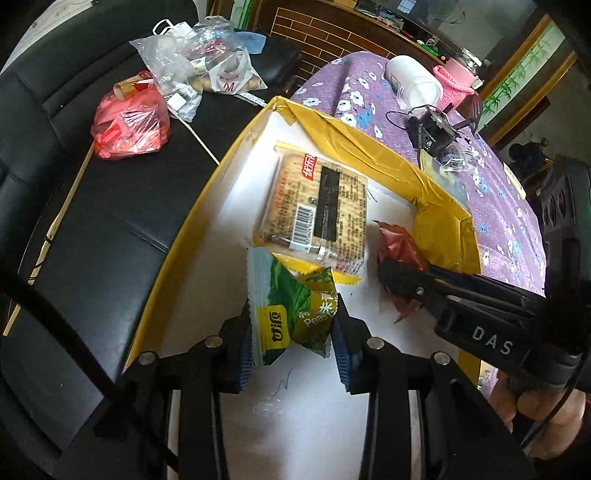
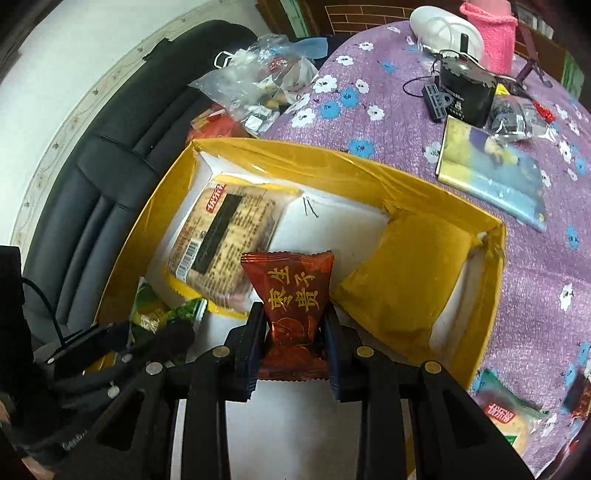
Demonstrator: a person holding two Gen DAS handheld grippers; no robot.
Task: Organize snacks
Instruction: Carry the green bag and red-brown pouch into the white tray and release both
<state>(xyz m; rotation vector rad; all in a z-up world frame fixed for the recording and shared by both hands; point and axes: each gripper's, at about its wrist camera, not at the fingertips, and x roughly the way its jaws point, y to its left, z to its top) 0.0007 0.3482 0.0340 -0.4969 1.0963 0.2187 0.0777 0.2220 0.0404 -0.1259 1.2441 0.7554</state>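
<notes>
A yellow-rimmed box (image 1: 369, 147) with a white floor lies on the purple table. A cracker pack (image 1: 317, 206) lies inside it, also in the right wrist view (image 2: 225, 232). My left gripper (image 1: 293, 325) is shut on a green pea snack packet (image 1: 291, 310), held over the box floor. My right gripper (image 2: 293, 332) is shut on a red snack packet (image 2: 293, 295), held over the box (image 2: 495, 280); it shows in the left wrist view (image 1: 400, 251) at the right. The green packet (image 2: 162, 314) and left gripper show at lower left in the right wrist view.
A black sofa (image 1: 92, 221) holds a red bag (image 1: 129, 125) and clear bags (image 1: 199, 70). On the floral tablecloth (image 2: 535, 258) lie a booklet (image 2: 491, 173), a black device (image 2: 465, 92), a white jar (image 1: 413, 81), a pink cup (image 2: 491, 33) and more snack packs (image 2: 506, 417).
</notes>
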